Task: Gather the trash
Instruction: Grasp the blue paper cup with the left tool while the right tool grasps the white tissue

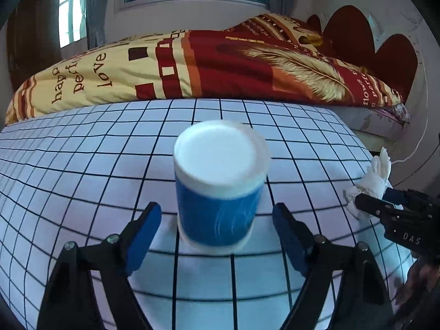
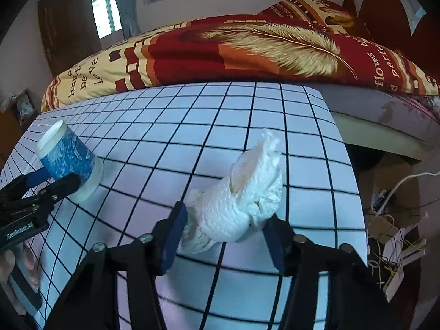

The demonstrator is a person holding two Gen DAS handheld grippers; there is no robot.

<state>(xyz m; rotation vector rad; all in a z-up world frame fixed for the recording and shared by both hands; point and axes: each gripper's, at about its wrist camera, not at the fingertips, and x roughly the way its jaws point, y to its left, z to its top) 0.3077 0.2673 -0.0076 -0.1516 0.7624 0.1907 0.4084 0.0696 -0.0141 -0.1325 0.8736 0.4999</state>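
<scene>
A blue paper cup with white rims (image 1: pixel 220 184) stands upside down on the counter (image 1: pixel 82 170), which is covered by a white cloth with a black grid. The left tongs (image 1: pixel 217 236) sit at the cup's near side, their blue pads apart on either flank of its base and not pressing it, so they are open. To the right of the cup, near the counter's right edge, lies a crumpled white paper towel (image 2: pixel 242 198). The right tongs (image 2: pixel 227 233) straddle the near end of this towel; the left pad touches its edge and the right pad sits against its other side, but whether they truly clamp it cannot be told. Beyond the cup, behind the counter, a bed carries a red and yellow feather-print quilt (image 1: pixel 209 66).
</scene>
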